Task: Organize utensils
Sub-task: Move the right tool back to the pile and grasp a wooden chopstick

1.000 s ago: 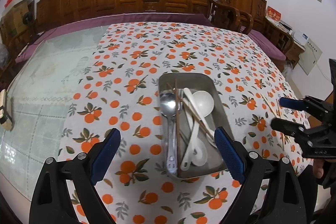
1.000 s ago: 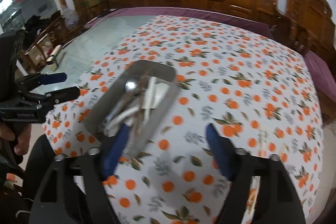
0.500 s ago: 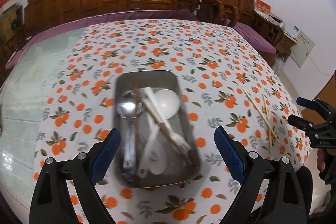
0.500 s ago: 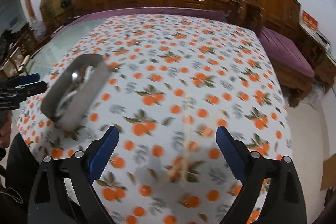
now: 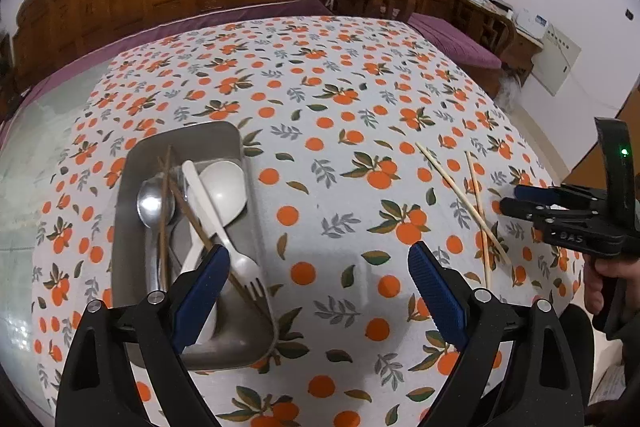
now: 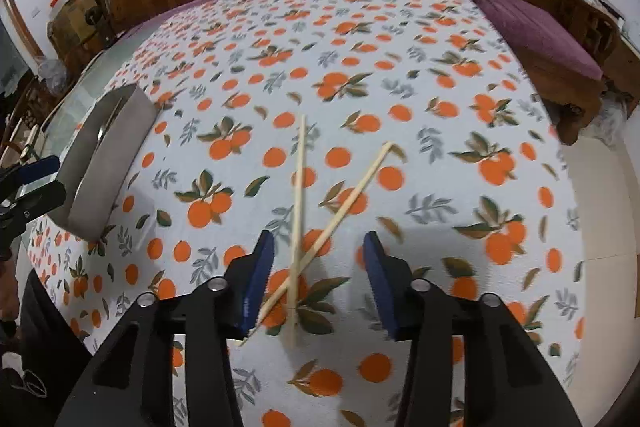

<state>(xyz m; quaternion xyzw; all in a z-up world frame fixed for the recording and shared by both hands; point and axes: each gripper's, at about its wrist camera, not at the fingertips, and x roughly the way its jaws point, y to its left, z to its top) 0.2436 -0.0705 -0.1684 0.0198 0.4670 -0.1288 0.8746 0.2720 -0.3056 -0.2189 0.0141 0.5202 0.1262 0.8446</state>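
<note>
Where crossed, two pale chopsticks (image 6: 298, 195).

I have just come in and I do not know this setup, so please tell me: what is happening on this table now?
A person holds a gripper in each hand to organize utensils. The right gripper is closing around two pale chopsticks that lie crossed on the orange-print tablecloth; its pads do not press on them yet. The left gripper hangs open near the metal tray, which holds spoons, a fork and dark chopsticks.
</note>
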